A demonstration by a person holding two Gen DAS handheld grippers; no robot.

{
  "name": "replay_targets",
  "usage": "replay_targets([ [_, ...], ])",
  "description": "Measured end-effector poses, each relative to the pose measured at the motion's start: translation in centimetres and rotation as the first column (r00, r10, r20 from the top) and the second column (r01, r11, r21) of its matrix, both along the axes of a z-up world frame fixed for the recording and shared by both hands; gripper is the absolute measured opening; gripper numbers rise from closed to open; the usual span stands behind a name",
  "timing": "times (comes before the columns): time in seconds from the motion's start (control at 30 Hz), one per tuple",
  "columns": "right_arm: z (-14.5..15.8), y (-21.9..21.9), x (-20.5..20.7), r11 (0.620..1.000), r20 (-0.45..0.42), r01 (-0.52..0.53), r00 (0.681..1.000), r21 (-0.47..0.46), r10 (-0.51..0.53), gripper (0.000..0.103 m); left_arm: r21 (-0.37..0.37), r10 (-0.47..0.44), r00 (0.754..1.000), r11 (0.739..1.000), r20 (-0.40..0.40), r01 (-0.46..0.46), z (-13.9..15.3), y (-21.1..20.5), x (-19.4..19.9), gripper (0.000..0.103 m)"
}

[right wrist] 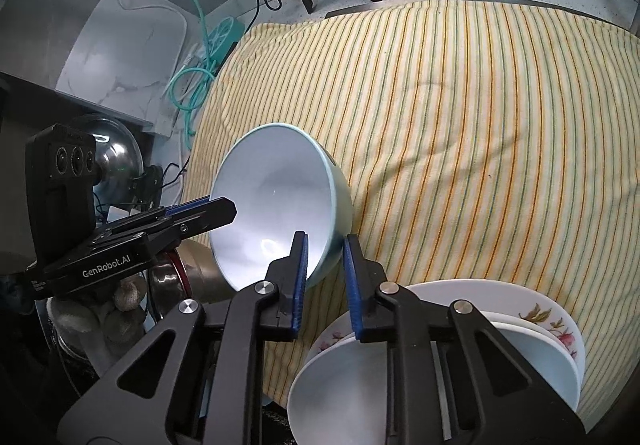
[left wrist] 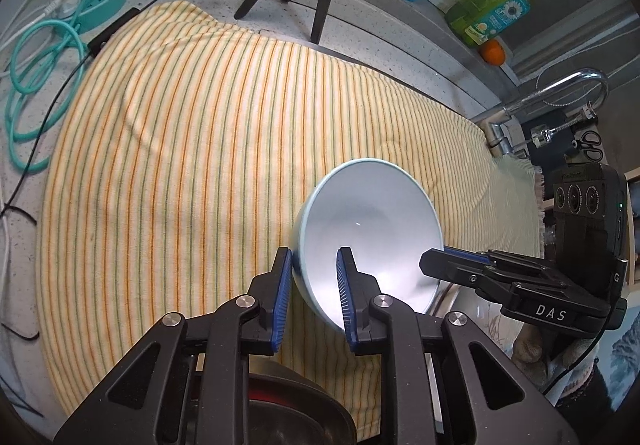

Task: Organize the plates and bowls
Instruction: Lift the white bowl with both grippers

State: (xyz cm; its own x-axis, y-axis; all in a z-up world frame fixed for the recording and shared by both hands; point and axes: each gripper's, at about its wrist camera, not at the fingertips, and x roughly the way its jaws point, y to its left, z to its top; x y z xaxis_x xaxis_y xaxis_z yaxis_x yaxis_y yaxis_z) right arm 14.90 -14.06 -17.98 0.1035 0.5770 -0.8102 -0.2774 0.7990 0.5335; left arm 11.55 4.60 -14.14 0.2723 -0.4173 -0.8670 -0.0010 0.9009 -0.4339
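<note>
Left wrist view: the left gripper (left wrist: 314, 295) is pinching the near rim of a pale blue glazed ceramic bowl (left wrist: 372, 229), one blue ribbed pad outside the wall, one inside. The bowl is tilting above a yellow striped cloth (left wrist: 180, 149) covering the speckled stone counter (left wrist: 380, 41). At 3 o'clock the right gripper (left wrist: 434, 259) is clamping the opposite rim, probably so the two grips share the weight during a handover. A green soap bottle (left wrist: 492, 7) is standing at 1 o'clock.

Right wrist view: the right gripper (right wrist: 324, 277) is closing narrowly on the bowl's (right wrist: 276, 201) wall at 6 o'clock, while the left gripper (right wrist: 224, 211) is gripping the rim at 9 o'clock. Stacked white floral plates and bowls (right wrist: 552, 321) are waiting at 5 o'clock, likely the destination.
</note>
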Motion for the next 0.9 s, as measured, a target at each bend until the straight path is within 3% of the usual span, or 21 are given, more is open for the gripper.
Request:
replay_targets([
  [0.37,2.4,-0.4,-0.7,1.0,0.043,-0.01,0.999,0.018,0.01,0.019,-0.017,0.02,0.998,1.0,0.061,-0.019,2.4,0.7,-1.2,0.02],
  [0.9,7.4,2.4,-4.7,0.992,0.124,-0.108,0.987,0.065,0.1,0.019,-0.04,0.089,0.987,0.996,0.133,-0.084,5.7,3.8,-5.5,0.02],
])
